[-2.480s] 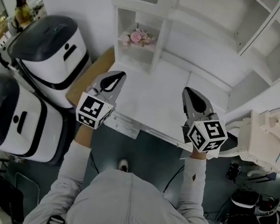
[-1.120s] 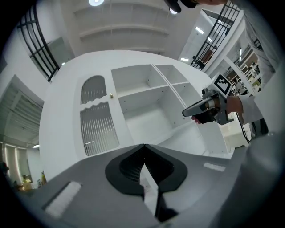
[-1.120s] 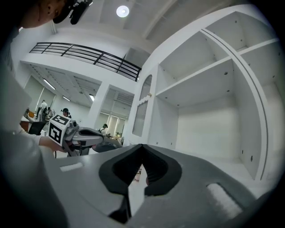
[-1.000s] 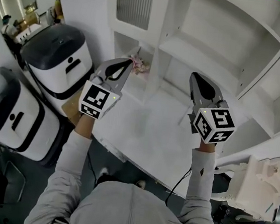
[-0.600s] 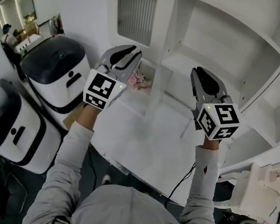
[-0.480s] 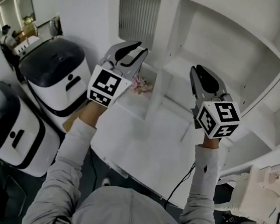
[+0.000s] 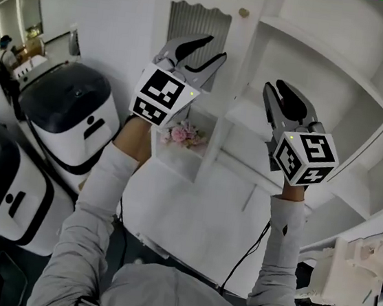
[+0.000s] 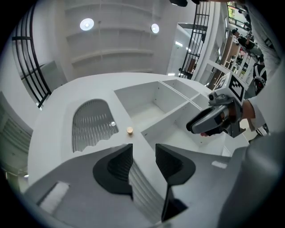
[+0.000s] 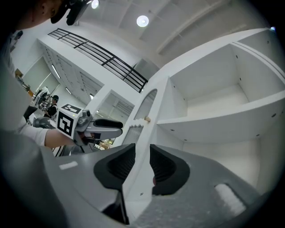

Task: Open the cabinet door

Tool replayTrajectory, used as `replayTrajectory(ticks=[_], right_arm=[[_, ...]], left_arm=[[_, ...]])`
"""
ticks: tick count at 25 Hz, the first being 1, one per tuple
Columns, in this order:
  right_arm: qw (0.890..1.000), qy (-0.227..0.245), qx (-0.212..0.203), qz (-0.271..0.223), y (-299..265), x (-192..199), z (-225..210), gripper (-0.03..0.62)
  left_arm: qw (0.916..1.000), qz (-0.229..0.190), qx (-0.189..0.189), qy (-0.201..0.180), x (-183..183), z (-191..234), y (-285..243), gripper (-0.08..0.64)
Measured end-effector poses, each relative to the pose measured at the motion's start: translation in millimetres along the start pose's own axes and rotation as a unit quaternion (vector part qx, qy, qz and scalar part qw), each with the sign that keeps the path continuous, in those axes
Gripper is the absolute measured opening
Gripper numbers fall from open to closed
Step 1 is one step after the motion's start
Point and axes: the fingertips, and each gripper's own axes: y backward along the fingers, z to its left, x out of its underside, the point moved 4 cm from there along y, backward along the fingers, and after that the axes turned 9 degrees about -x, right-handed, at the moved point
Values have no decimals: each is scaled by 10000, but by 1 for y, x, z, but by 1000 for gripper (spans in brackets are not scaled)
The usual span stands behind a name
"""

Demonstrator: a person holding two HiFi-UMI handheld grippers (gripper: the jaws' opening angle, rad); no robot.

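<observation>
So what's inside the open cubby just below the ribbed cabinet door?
A small bunch of pink flowers sits in the cubby. The left gripper, its jaws opening with nothing between them, covers the cubby's upper left corner, so that part can't be seen.

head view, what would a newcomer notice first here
Two grippers with marker cubes stand out: the left gripper in front of the ribbed cabinet door, the right gripper before the open white shelves, both with jaws opening and nothing between them. Below the door, pink flowers sit in a cubby; two white dark-lidded machines stand at far left.
</observation>
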Motion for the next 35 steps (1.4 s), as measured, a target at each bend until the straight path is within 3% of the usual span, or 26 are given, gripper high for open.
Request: replayTrajectory(ticks=[8, 17, 35], right_arm=[[9997, 226, 64, 41, -21, -15, -16, 117], [9997, 243, 50, 7, -44, -23, -21, 135], [9992, 138, 158, 354, -34, 4, -27, 135]], left_arm=[[9987, -497, -17, -115, -30, 24, -55, 175], [9973, -635, -58, -351, -32, 23, -91, 175], [9924, -1095, -259, 495, -24, 25, -103, 104]])
